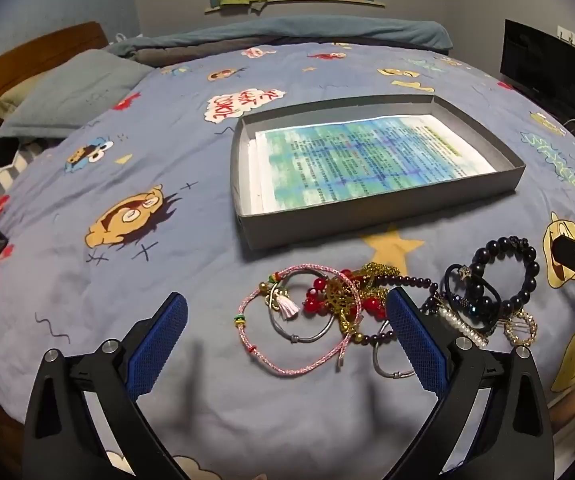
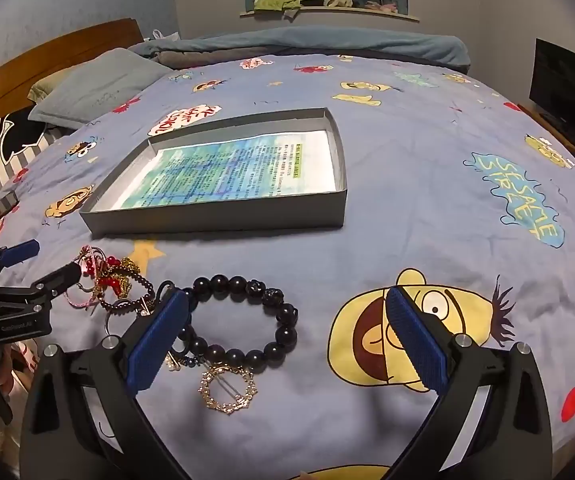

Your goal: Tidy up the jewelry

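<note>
Gold brooch (image 2: pixel 227 390) whole from the right wrist, half-hidden from the left.

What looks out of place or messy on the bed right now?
The jewelry is the mess: the pink cord bracelet, red beads and gold chain lie tangled in one heap on the bedspread. None of it is in the grey tray, which holds only a printed sheet.
</note>
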Demonstrator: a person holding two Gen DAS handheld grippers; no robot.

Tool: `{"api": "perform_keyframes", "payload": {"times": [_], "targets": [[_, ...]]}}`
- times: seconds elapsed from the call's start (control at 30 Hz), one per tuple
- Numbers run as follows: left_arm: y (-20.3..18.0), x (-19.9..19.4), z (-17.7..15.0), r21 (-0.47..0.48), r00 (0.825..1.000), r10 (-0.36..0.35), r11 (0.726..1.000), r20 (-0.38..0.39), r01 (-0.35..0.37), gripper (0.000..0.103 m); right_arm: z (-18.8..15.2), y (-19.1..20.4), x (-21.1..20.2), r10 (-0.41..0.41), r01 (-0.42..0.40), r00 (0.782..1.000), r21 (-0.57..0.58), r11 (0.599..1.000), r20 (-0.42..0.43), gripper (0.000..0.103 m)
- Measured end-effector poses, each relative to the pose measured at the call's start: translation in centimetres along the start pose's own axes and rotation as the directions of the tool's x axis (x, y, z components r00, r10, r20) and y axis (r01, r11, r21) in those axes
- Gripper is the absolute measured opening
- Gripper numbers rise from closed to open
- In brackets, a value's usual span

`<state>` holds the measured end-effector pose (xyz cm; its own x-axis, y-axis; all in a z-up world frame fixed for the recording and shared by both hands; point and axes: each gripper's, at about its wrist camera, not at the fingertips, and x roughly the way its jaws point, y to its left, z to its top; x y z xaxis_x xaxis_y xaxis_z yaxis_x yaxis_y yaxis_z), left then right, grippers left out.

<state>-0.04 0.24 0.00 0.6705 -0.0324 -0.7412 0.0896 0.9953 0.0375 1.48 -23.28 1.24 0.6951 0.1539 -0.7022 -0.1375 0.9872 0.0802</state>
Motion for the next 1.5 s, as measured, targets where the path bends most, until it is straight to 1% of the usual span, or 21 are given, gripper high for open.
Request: {"api": "perform_keyframes", "payload": {"times": [0.07,0.1,0.13,0.27,0.3,0.37,0.4,1.5], "targets": [[0.25,-0.08,-0.05,-0.005,1.000,-0.012,1.000,-0.002,0.012,0.098,0.32,-0.25,0.05,-0.001,0.001,1.000,0.001,1.000,0.003,0.098],[0.47,-0.12,-0.07,-0.008,1.000,-0.018,1.000,-0.003,0.018,0.098,-0.03,0.19,0.20,-0.018,0.018,1.000,-0.017,1.000,0.013,0.098],[-0.38,0.01,-0.19,0.025,0.999,0.034,0.999,0.004,-0.034,0.098,-0.08,0.22,0.20,-0.018,0.018,1.000,-0.015,1.000,0.013,0.098],[-0.32,0.17,-0.40,0.026,1.000,0.030,0.999,0.003,-0.030,0.098,-0.18,0.20,0.13,-0.019,0.019,1.000,-0.009,1.000,0.016,0.098],[-0.31,0.13,-0.48,0.024,1.000,0.029,0.999,0.003,-0.029,0.098,0.33,0.01,0.47,-0.015,0.015,1.000,-0.009,1.000,-0.005,0.098],[-0.37,0.32,-0.21,0.023,1.000,0.031,0.999,-0.005,-0.031,0.098,-0.13,0.29,0.33,-0.015,0.015,1.000,-0.007,1.000,-0.005,0.098],[-0.38,0.31,-0.24,0.022,1.000,0.031,0.999,-0.004,-0.031,0.098,0.27,-0.05,0.70,-0.009,0.009,1.000,-0.006,1.000,-0.014,0.098],[-0.13,0.64,-0.12,0.013,1.000,0.020,1.000,-0.016,-0.020,0.098,0.10,0.22,0.66,-0.003,0.003,1.000,-0.004,1.000,-0.012,0.098]]}}
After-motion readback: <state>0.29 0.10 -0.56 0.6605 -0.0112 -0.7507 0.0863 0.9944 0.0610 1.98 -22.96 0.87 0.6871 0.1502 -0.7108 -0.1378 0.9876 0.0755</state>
